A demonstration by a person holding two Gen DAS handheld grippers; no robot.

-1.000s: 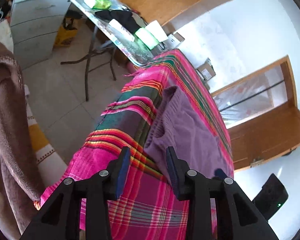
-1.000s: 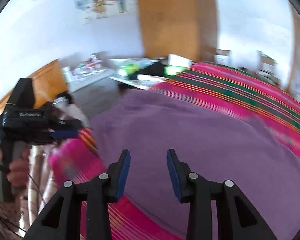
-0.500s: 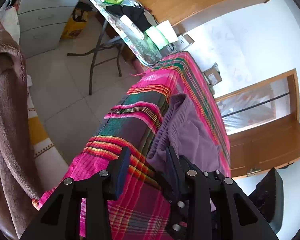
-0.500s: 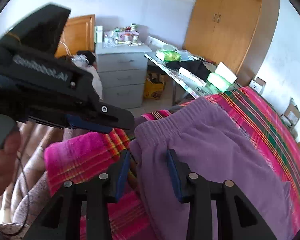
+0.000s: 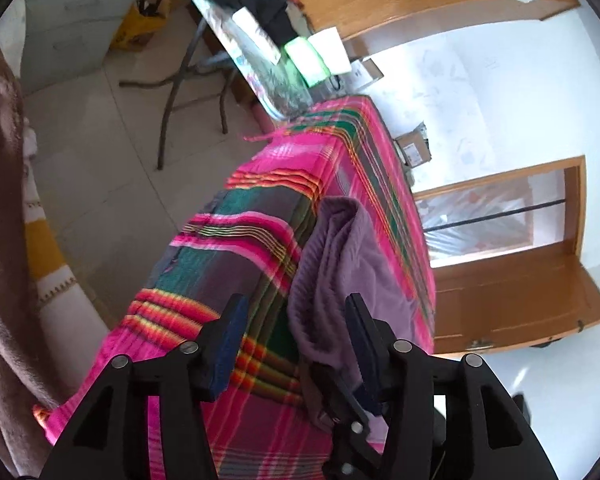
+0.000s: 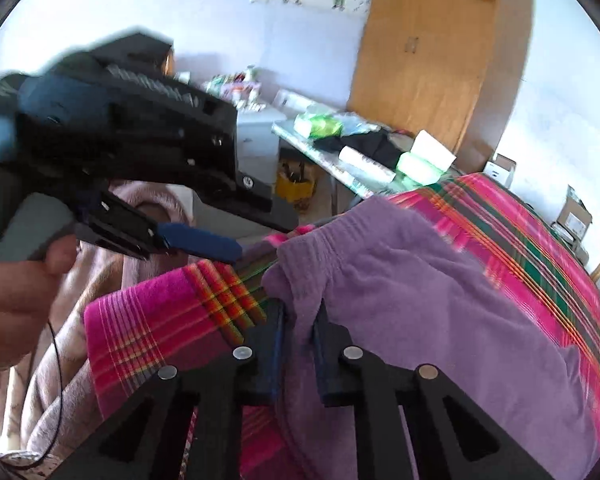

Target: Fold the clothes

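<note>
— Between the pads of the right tongs (image 6: pixel 298 346) the ribbed waistband corner of the purple garment (image 6: pixel 420 300) is being pinched; the two fingers are standing nearly together, clamped on the cloth.

— And the left tongs (image 5: pixel 296 332)? What are they doing?

— Their fingers are standing wide apart, holding nothing. The bunched waistband is hanging just beside the right finger (image 5: pixel 362 332), partly in the gap. The person's left hand (image 6: pixel 16 300) is gripping the handle.

— Where is the garment lying?

— Ahead of both tongs, stretched along the plaid blanket (image 5: pixel 260 248), pink, green and orange. The pinched end is lifting off the blanket near its edge; the rest is lying flat further away.

— How should this step be done well, in your opinion?

— I am thinking the left tongs should be closing on the other waistband corner, not on the middle, and catching both layers. Otherwise one layer is probably slipping out while lifting.

— Any danger?

— The blanket is just under the cloth, so a low bite is maybe catching it too. Beyond the blanket end a cluttered folding table (image 5: pixel 256 72) is standing, with the wooden wardrobe (image 6: pixel 440 60) behind it, well apart from the tongs.
</note>
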